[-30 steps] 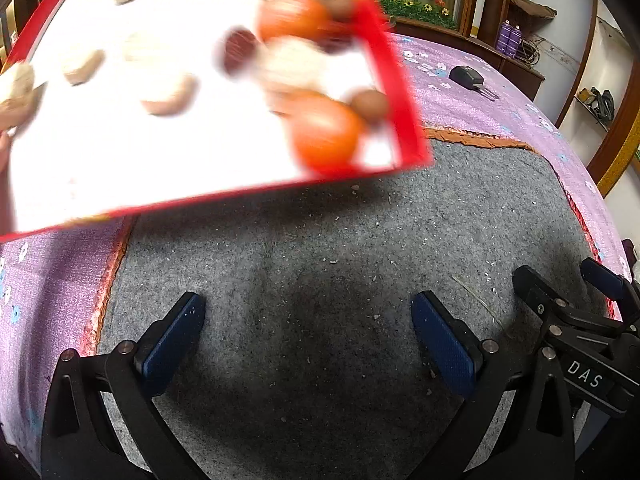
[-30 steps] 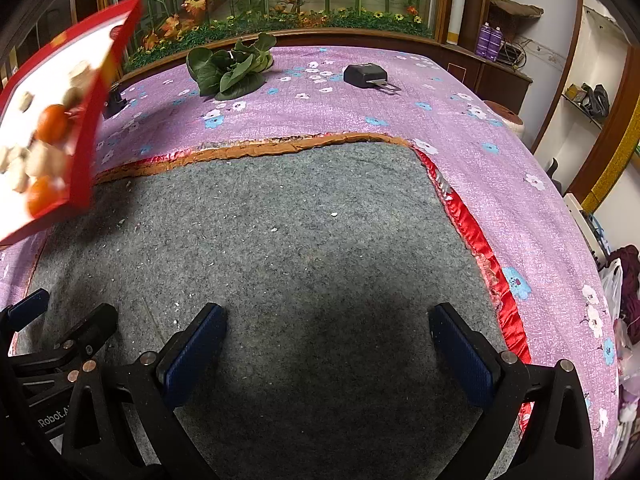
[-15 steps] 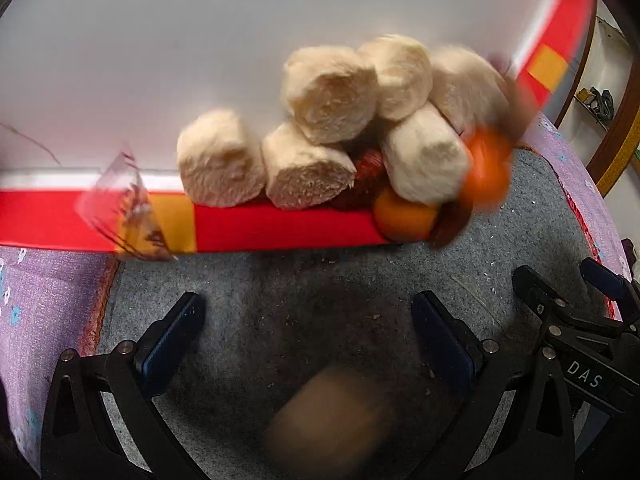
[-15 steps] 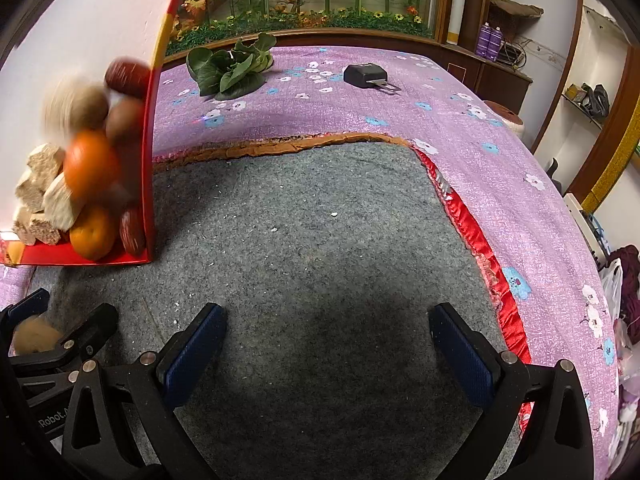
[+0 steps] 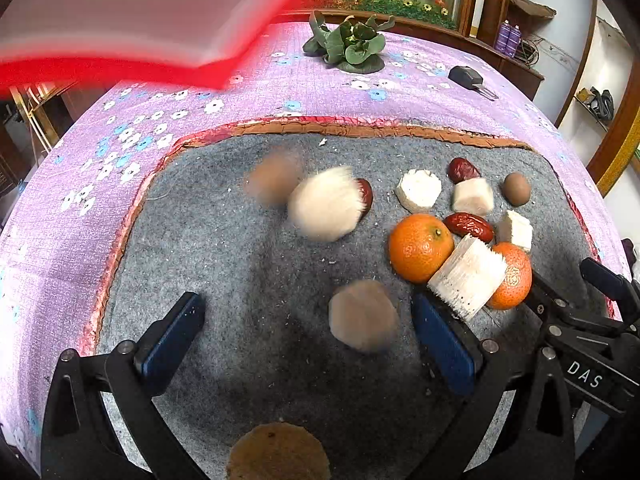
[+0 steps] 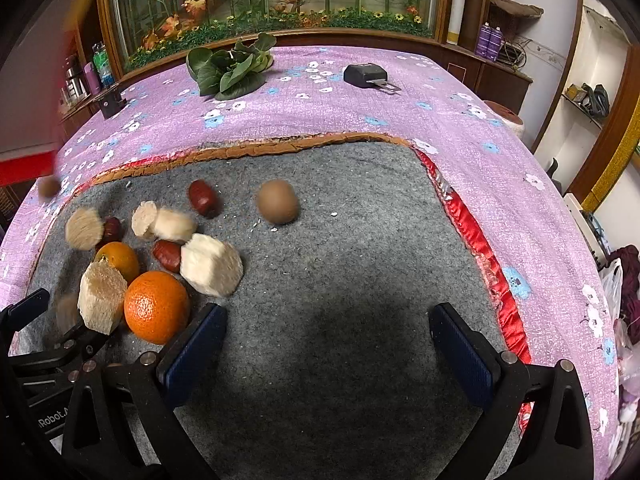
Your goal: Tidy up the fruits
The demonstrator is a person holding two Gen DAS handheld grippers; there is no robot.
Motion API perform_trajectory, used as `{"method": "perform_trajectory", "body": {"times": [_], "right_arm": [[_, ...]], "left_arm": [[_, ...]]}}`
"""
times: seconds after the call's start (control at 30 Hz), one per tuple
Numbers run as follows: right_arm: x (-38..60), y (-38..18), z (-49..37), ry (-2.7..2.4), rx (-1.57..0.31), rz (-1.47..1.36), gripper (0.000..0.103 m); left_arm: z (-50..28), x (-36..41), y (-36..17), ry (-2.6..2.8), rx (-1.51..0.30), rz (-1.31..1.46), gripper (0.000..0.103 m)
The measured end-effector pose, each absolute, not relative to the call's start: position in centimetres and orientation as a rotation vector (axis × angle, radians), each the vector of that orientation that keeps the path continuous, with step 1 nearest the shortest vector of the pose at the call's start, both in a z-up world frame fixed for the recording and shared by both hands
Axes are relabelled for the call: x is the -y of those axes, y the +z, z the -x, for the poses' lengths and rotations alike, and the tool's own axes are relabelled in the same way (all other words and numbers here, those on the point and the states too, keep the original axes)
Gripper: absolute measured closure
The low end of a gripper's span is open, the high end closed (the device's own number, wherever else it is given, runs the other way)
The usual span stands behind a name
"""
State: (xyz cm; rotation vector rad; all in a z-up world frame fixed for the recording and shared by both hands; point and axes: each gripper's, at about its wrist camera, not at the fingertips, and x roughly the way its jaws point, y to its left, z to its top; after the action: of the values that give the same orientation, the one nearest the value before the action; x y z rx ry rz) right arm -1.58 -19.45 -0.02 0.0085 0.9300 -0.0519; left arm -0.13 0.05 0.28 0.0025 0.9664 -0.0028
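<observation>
Fruit lies scattered on the grey felt mat (image 5: 248, 264). Two oranges (image 5: 421, 247) (image 6: 157, 306), several pale cut chunks (image 5: 466, 277) (image 6: 211, 265), red dates (image 5: 469, 226) (image 6: 203, 197) and brown round fruits (image 5: 517, 188) (image 6: 277, 201) show. Some pieces are blurred, still moving (image 5: 362, 315). A red-rimmed white tray (image 5: 120, 24) is held blurred above the far left. My left gripper (image 5: 308, 340) is open and empty over the mat. My right gripper (image 6: 332, 352) is open and empty, right of the pile.
The mat lies on a purple flowered tablecloth (image 6: 400, 112). A leafy green vegetable (image 6: 230, 66) and a black device (image 6: 366, 74) sit at the far side. A brown round piece (image 5: 278, 454) lies at the near edge of the left wrist view.
The tray tipped, dumped its fruit onto the mat, and lifted away up to the left. The pieces rolled out and some still move. Both grippers stayed put and open.
</observation>
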Motion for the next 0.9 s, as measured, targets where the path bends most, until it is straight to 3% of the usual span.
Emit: {"method": "perform_trajectory", "body": {"times": [0.9], "right_arm": [[19.34, 0.07, 1.67, -0.048, -0.933, -0.006, 0.0]], "left_arm": [[0.21, -0.08, 0.12, -0.004, -0.966, -0.001, 0.0]]}}
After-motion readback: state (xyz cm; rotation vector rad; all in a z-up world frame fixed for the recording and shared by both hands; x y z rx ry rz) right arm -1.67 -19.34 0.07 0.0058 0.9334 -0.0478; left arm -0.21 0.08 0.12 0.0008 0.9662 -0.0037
